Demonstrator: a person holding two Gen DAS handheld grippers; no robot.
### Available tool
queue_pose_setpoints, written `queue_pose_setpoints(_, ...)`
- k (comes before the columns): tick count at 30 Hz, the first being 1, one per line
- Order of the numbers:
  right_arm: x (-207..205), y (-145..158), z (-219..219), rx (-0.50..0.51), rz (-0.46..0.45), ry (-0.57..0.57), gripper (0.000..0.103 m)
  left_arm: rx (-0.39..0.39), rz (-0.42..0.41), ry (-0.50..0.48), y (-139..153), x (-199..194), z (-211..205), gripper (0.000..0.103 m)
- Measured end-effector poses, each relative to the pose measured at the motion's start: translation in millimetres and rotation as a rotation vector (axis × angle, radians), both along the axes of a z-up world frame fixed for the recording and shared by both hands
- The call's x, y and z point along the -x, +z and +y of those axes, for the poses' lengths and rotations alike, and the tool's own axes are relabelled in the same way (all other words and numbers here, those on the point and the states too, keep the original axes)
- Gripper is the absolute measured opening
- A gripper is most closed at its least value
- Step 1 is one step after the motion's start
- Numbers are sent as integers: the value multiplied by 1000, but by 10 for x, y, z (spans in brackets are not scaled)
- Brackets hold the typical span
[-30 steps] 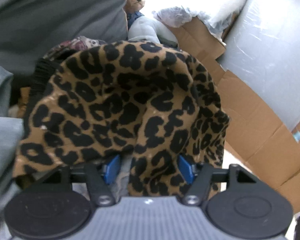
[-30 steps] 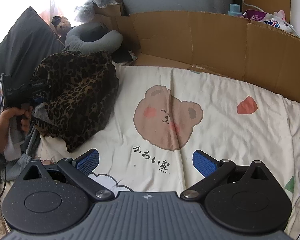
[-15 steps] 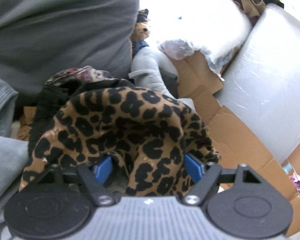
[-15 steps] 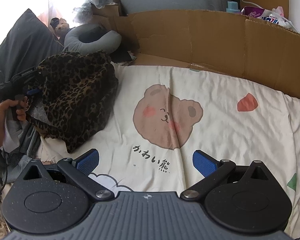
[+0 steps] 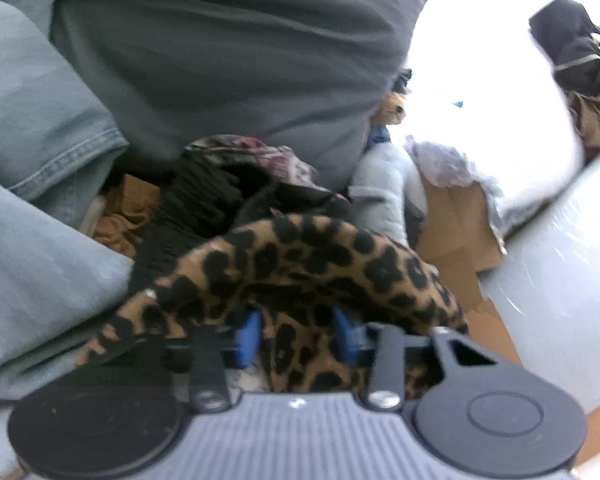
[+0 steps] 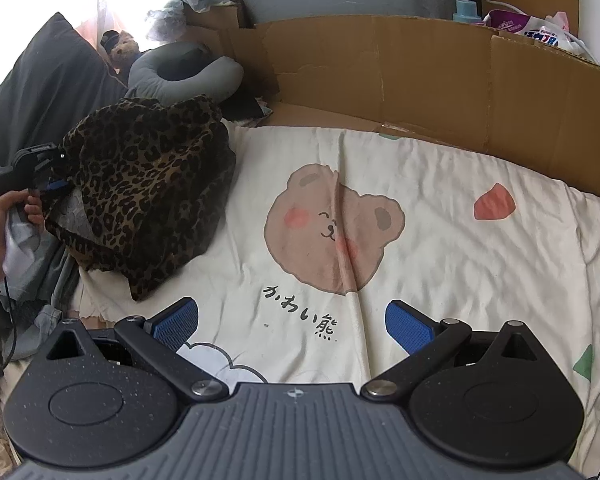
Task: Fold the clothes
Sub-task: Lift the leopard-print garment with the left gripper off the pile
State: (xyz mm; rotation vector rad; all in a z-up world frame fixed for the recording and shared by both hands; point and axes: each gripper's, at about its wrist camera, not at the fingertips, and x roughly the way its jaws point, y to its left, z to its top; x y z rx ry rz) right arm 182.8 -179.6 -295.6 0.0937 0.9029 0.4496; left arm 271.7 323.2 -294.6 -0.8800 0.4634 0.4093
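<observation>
The left gripper is closing on a fold of the leopard garment, which fills the gap between its blue pads and drapes over them; the pads press the cloth from both sides. In the right wrist view the same gripper shows at the bed's left edge, held by a hand, with the garment bunched in a heap on the left side of the sheet, its lower end trailing toward the near edge. The right gripper hovers over the near middle of the bed with its jaws wide apart and nothing between them, above the printed bear. Behind the garment lie a grey neck pillow and a dark pillow; cardboard stands along the far edge of the bed. In the blurred left wrist view, more clothes are piled beyond the garment.
</observation>
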Motion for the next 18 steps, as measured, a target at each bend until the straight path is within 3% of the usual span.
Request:
queue_pose_setpoints(1, 0, -4, -1, -1, 1, 0, 103, 1, 18, -2, -16, -19, 12, 2)
queue_pose_setpoints(5, 1, -11, -2, -4, 4, 4, 103, -29, 23, -2, 27, 95, -65, 1)
queue_pose_setpoints(10, 12, 11, -42, -14, -2, 10, 103, -21, 27, -133, 166, 120, -320, 1)
queue_pose_setpoints(18, 33, 61, -104, -56, -20, 10, 102, -77, 14, -301, 446, 263, -850, 0)
